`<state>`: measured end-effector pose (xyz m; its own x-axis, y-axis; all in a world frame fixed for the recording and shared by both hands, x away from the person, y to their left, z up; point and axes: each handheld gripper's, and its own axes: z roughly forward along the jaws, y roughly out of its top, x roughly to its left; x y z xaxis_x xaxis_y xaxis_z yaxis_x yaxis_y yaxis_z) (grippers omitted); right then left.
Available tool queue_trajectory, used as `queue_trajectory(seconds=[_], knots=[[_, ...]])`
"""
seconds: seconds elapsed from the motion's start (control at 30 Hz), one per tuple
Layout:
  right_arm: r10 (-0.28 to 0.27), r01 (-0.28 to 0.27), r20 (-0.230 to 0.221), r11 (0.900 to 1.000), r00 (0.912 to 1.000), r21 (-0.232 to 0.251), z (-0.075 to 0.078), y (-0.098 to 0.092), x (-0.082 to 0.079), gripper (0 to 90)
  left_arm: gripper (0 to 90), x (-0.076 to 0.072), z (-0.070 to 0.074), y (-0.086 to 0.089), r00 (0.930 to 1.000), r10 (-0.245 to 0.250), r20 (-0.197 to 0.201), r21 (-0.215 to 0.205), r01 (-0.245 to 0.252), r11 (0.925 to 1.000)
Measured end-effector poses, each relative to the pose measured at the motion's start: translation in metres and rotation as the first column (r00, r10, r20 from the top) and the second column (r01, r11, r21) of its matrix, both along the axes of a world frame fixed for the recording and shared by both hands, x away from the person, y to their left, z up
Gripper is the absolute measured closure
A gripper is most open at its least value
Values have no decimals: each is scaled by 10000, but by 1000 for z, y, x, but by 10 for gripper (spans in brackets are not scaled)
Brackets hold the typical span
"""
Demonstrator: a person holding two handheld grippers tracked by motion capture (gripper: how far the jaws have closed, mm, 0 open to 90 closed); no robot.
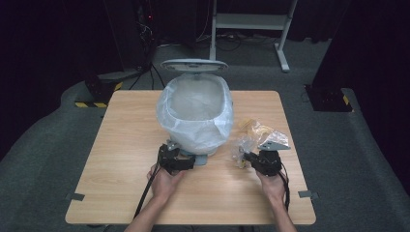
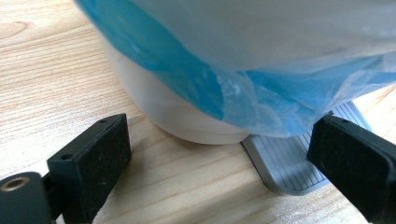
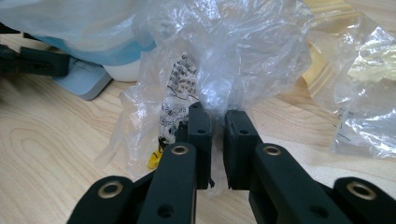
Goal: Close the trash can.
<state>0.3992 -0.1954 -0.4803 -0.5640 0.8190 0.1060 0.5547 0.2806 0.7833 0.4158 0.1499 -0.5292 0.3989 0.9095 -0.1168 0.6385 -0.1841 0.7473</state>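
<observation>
A white pedal bin (image 1: 196, 113) lined with a pale blue bag (image 2: 261, 56) stands mid-table, its lid (image 1: 193, 64) raised. My left gripper (image 1: 186, 160) is at the bin's foot, open wide (image 2: 224, 158); the bin's white base (image 2: 177, 116) and grey ribbed pedal (image 2: 285, 163) lie ahead between the jaws, untouched. To the right of the bin, my right gripper (image 1: 247, 156) is shut (image 3: 218, 126) on a crumpled clear plastic wrapper (image 3: 233, 56) with black print, pinching its lower fold just above the tabletop.
More clear wrapping with yellowish patches (image 1: 256, 130) lies beyond the right gripper, and another piece (image 3: 364, 93) to its right. The wooden table (image 1: 125, 145) has bare wood at left and front. Dark floor, cables and a metal stand (image 1: 251, 21) lie behind.
</observation>
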Motion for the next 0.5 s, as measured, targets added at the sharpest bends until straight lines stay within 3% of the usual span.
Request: queue_trajectory(seconds=[0.5], knots=[[335,-339,100,9980,9994,529,14,-8,-7,833,62,0,0,0,10000,-19,-19,-15,19,10000]])
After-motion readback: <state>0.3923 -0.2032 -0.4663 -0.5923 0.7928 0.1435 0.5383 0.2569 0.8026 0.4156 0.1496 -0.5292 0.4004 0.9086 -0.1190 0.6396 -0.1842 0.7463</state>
